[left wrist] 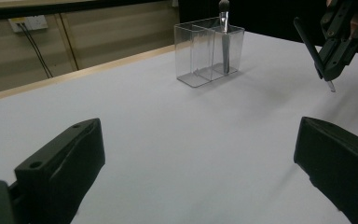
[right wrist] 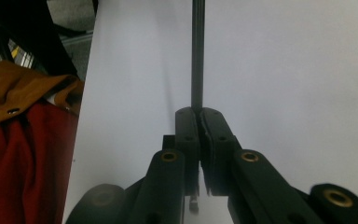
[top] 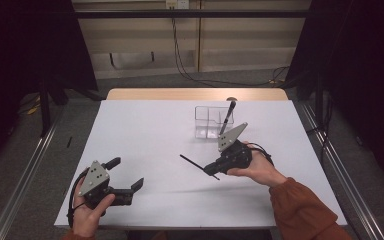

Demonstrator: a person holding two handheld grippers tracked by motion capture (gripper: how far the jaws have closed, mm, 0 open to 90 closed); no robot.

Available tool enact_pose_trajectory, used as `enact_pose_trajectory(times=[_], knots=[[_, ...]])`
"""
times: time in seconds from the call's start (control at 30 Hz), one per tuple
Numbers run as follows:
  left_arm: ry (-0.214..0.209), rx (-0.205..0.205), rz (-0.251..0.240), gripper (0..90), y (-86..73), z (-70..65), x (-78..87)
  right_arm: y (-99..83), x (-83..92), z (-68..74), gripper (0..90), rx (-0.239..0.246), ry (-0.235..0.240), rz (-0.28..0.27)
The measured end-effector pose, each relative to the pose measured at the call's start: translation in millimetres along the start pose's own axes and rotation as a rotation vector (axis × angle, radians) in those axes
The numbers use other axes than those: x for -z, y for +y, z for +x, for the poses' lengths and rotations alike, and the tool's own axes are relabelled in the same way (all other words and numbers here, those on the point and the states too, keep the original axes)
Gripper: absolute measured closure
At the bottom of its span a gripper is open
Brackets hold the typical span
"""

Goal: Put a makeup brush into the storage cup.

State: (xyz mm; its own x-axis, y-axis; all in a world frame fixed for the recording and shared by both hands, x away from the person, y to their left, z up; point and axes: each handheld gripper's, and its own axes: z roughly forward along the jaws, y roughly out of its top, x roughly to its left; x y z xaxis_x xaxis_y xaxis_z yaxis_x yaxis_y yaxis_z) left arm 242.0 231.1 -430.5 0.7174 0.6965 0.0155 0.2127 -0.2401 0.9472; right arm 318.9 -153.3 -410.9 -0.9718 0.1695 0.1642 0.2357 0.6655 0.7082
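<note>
A thin black stick-like tool (top: 192, 163) is held above the white table (top: 145, 135), and my right gripper (top: 211, 170) is shut on it. In the right gripper view the stick (right wrist: 197, 51) runs straight up from between the closed jaws (right wrist: 199, 114). A clear two-part plastic holder (top: 208, 121) stands at the table's far middle with a dark brush (top: 228, 117) leaning in it. My left gripper (top: 128, 174) rests low at the front left, open, with nothing between its fingers (left wrist: 60, 163). The left gripper view shows the holder (left wrist: 207, 53) and the right gripper (left wrist: 328, 70) with the stick (left wrist: 307, 44).
The table's wooden far edge (top: 195, 94) lies just behind the holder. Dark curtains and cables on the floor surround the table. A red and orange cloth (right wrist: 23, 140) shows at the left of the right gripper view.
</note>
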Motion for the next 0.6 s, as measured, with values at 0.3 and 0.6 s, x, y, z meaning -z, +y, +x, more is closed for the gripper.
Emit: enact_pose_trajectory(times=[0.3, 0.6], knots=[[-0.043, -0.038, 0.021, 1.7, 5.6, -4.4, -1.6, 7.3, -10.9, 6.0, 86.6, 0.054, 0.044, 0.144], [-0.08, -0.052, 0.056, 1.7, 10.3, -8.7, -3.9, 15.7, -23.3, 12.6, 86.5, 0.095, 0.053, 0.306]])
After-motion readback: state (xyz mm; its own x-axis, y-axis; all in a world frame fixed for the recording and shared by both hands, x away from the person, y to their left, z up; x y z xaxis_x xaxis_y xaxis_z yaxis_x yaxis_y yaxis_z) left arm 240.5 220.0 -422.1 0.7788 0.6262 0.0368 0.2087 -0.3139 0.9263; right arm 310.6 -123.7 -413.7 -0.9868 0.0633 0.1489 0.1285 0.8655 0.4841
